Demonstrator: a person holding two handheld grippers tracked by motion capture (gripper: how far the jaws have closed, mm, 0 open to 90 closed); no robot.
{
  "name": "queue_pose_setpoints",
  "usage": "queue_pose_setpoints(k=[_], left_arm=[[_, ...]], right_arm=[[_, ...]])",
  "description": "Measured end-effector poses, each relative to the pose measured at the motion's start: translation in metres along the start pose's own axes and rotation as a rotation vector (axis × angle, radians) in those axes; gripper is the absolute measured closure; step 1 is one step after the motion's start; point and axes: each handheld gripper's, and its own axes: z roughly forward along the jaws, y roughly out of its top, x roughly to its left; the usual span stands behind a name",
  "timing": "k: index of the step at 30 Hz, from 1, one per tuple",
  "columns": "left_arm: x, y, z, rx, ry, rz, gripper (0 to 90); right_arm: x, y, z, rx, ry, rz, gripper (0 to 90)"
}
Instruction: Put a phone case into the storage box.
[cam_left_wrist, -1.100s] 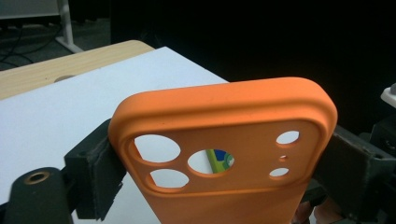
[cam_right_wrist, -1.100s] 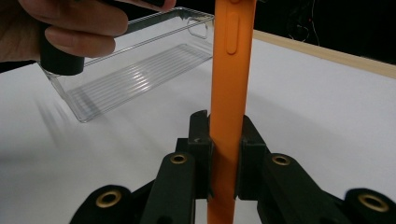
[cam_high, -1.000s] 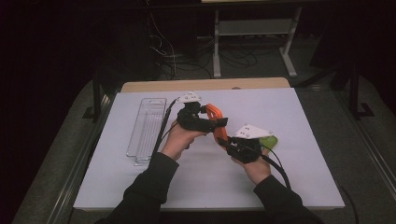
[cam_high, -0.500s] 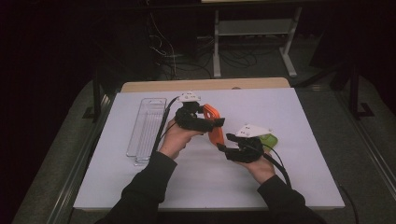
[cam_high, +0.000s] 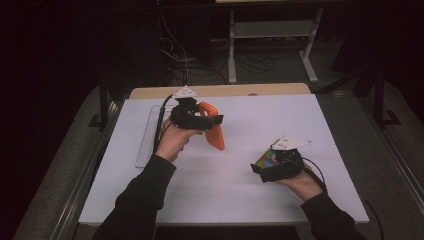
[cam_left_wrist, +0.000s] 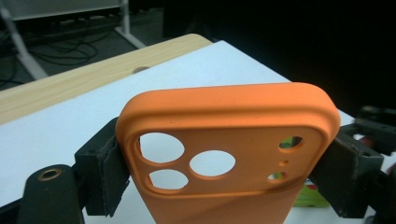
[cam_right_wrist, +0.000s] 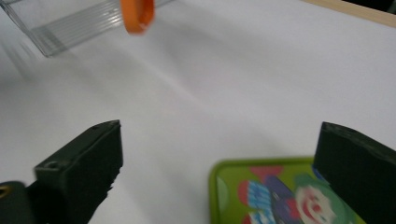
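Left gripper view: jaws clamp orange phone case (cam_left_wrist: 224, 140), camera cutouts visible; right gripper (cam_right_wrist: 219, 177) jaws just spread, released.

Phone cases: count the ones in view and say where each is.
2. The orange phone case is clamped in the left gripper above the table. The green phone case lies on the white table under the open right gripper.

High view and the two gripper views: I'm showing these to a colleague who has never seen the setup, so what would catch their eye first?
Most striking is the orange phone case, clamped by its sides between the left gripper's jaws and held above the white table, camera cutouts plain in the left gripper view. Next comes the green cartoon-printed case lying on the table at the right gripper, whose jaws have just been opening and stand wide with nothing pressed between them. A clear plastic tray lies at the table's left.
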Motion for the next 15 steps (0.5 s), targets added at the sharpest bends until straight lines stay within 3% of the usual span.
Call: queue_pose_setpoints(k=[6, 15], left_arm=[[0.011, 0.006, -0.009, 0.052, 0.059, 0.008, 16.1], [0.028, 0.023, -0.024, 0.136, 0.132, 0.026, 16.1]], right_arm=[[-0.01, -0.017, -0.015, 0.018, -0.02, 0.003, 0.0], [-0.01, -0.029, -0.024, 0.038, -0.022, 0.001, 0.0]])
